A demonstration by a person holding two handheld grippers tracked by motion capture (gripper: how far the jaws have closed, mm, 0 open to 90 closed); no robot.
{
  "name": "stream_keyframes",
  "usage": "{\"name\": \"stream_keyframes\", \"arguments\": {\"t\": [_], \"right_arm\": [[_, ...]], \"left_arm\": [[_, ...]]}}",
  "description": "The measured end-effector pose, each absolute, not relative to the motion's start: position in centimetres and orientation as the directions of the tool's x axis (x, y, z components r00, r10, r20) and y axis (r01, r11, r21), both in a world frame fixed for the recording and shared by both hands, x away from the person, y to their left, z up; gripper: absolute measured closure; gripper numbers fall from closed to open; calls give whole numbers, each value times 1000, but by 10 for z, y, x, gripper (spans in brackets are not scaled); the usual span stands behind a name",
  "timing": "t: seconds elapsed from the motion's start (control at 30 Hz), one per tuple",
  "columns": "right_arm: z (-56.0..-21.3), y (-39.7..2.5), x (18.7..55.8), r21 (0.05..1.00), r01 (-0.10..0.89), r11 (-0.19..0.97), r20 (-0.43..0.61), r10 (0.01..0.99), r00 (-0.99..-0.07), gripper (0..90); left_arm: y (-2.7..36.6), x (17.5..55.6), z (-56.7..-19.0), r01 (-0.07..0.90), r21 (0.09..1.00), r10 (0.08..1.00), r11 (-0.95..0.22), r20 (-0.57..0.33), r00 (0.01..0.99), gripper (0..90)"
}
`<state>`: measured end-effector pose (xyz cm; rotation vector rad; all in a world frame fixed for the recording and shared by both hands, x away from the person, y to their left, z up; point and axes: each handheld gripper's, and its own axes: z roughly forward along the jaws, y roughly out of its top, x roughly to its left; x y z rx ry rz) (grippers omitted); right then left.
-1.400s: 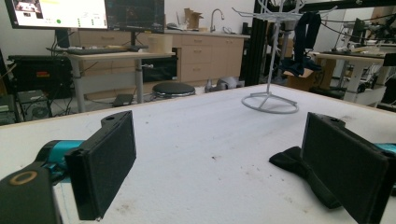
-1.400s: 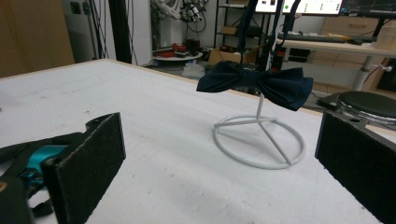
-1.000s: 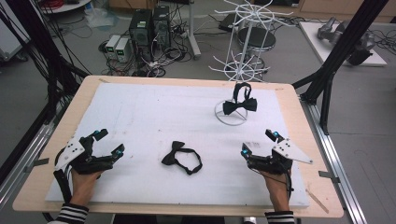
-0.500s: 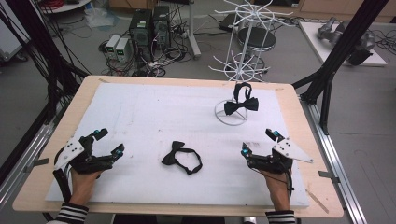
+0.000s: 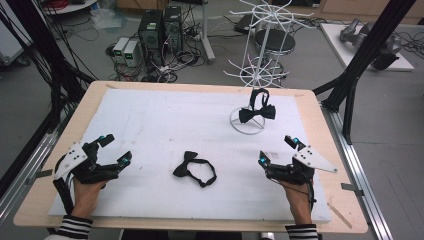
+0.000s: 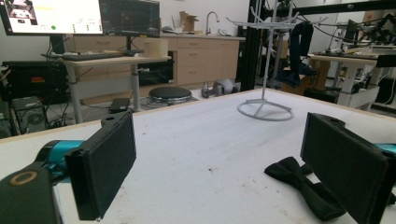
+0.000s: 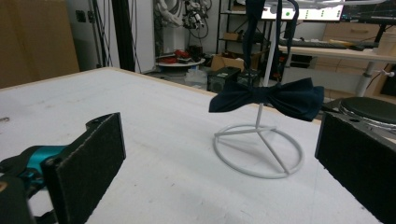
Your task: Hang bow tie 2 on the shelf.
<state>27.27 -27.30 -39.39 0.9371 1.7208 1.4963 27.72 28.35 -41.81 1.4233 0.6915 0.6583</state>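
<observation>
A black bow tie (image 5: 194, 168) with its strap looped lies flat on the white table cover, midway between my two grippers; the left gripper view shows the bow tie (image 6: 303, 186) close to the right jaw. A second dark bow tie (image 5: 257, 113) hangs from the white wire stand (image 5: 260, 70) at the back right, and the right gripper view faces this hanging bow tie (image 7: 268, 99). My left gripper (image 5: 114, 149) rests open at the front left with nothing between its jaws. My right gripper (image 5: 278, 148) rests open at the front right, also holding nothing.
The white cover (image 5: 165, 120) lies on a wooden table (image 5: 90, 100) with a bare wood border. The stand's round wire base (image 5: 246, 126) sits on the cover. Black frame posts (image 5: 370, 45) stand at the table's sides; computers and cables lie on the floor beyond.
</observation>
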Motion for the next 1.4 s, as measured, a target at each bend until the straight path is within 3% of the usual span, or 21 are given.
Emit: {"name": "stream_keyframes", "arguments": {"t": [0.33, 1.0, 1.4], "right_arm": [[-381, -266, 275, 992, 76, 105, -48, 842, -538, 10], [-380, -265, 278, 992, 69, 103, -49, 839, -542, 10], [-380, -267, 279, 994, 65, 88, -38, 837, -546, 10]], "left_arm": [[274, 280, -414, 10, 999, 748, 38, -35, 662, 108], [220, 303, -399, 252, 949, 600, -189, -92, 795, 99], [194, 317, -390, 298, 913, 568, -278, -93, 818, 99]]}}
